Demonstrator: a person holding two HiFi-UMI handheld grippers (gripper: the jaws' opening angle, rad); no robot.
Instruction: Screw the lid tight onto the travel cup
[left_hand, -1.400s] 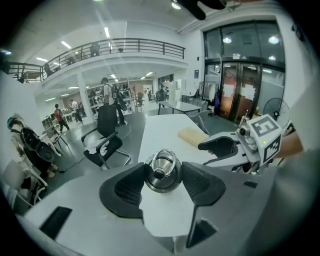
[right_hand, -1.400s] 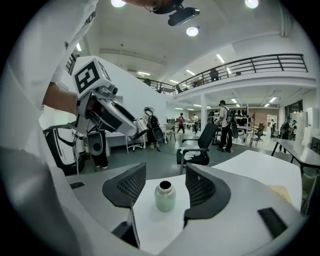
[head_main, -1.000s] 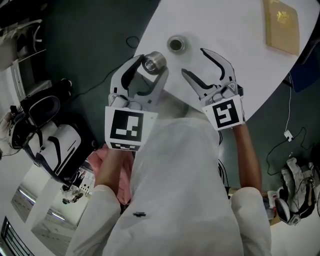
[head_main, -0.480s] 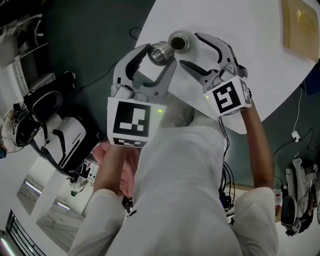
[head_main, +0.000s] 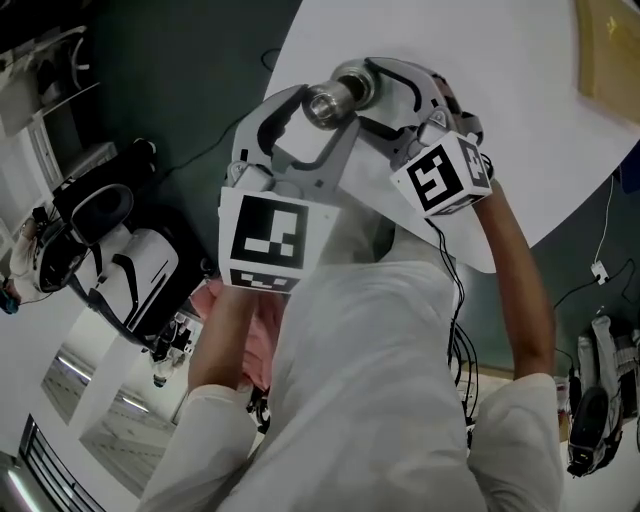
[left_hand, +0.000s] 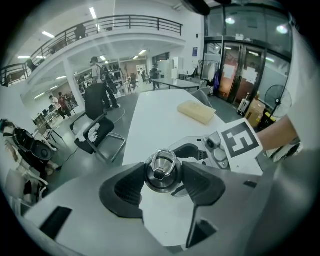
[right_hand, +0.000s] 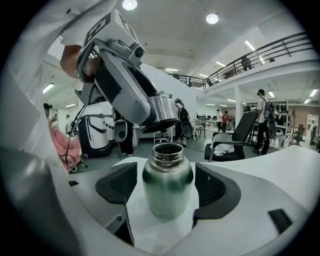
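Observation:
A steel lid (left_hand: 161, 170) with a loop handle sits between my left gripper's (left_hand: 162, 181) pads, gripped on both sides. In the head view that gripper (head_main: 315, 112) holds the lid (head_main: 322, 102) just left of the cup's open mouth (head_main: 356, 82). The green steel travel cup (right_hand: 167, 182) stands upright on the white table (right_hand: 280, 165), between the jaws of my right gripper (right_hand: 167, 186). Those jaws are opening, with a gap between each pad and the cup. The lid (right_hand: 160, 112) hangs tilted above and behind the cup's mouth.
A tan block (head_main: 610, 50) lies at the table's far right, also seen as a block (left_hand: 197, 111) in the left gripper view. The table's curved edge (head_main: 285, 50) runs close to the cup. Office chairs (left_hand: 97, 132) and people stand beyond on the floor.
My right gripper has moved left and now straddles the cup. The left gripper has carried the lid up beside the cup's mouth.

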